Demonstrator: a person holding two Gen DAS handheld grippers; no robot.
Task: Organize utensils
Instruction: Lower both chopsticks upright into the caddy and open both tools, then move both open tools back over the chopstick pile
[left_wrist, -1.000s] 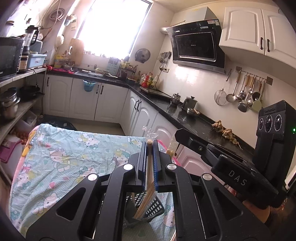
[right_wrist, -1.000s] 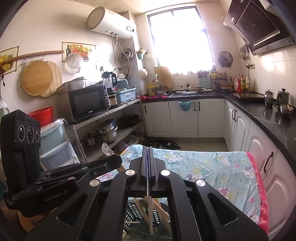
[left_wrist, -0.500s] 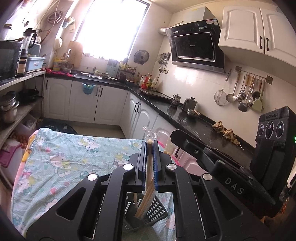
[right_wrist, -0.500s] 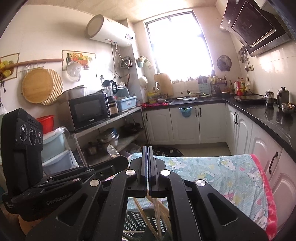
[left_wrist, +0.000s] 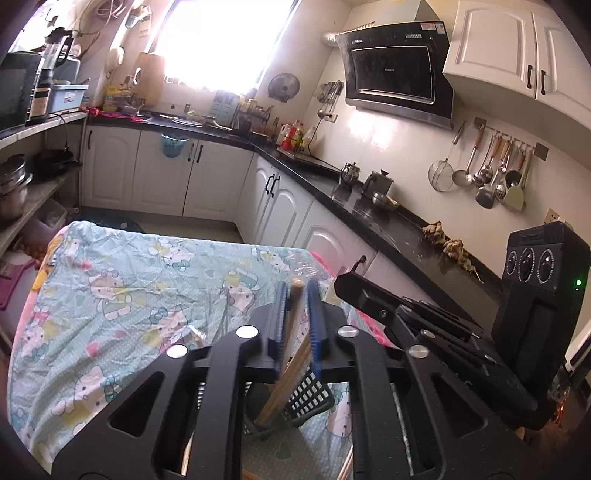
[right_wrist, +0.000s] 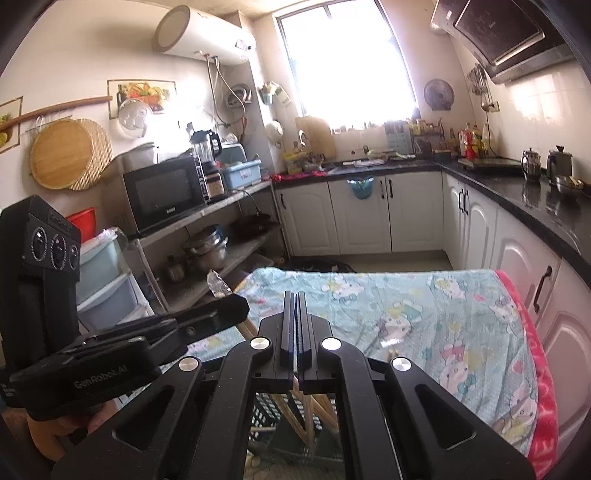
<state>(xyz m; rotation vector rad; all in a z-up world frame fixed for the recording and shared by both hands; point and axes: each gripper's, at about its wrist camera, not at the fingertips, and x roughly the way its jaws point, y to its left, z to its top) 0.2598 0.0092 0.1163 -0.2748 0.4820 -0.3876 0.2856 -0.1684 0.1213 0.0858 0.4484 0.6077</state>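
A bundle of wooden chopsticks (left_wrist: 291, 332) leans between the blue pads of my left gripper (left_wrist: 296, 291). Its lower ends stand in a black mesh basket (left_wrist: 310, 395) on the table. The left jaws are opening, and a thin gap shows on each side of the sticks. My right gripper (right_wrist: 294, 295) is shut above the same basket (right_wrist: 266, 406), where more chopsticks (right_wrist: 314, 410) stand crossed. Whether a thin stick is pinched in it I cannot tell. Each gripper shows in the other's view: the right gripper (left_wrist: 347, 284) and the left gripper (right_wrist: 236, 310).
The table wears a light blue cartoon-print cloth (left_wrist: 129, 295) with a pink edge (right_wrist: 543, 387). A black counter (left_wrist: 369, 218) over white cabinets runs along the right. Open shelves (right_wrist: 221, 254) with pots and a microwave stand on the left.
The left pads have parted a little from the chopsticks they were clamping. The right gripper has sunk slightly toward the basket and stays shut.
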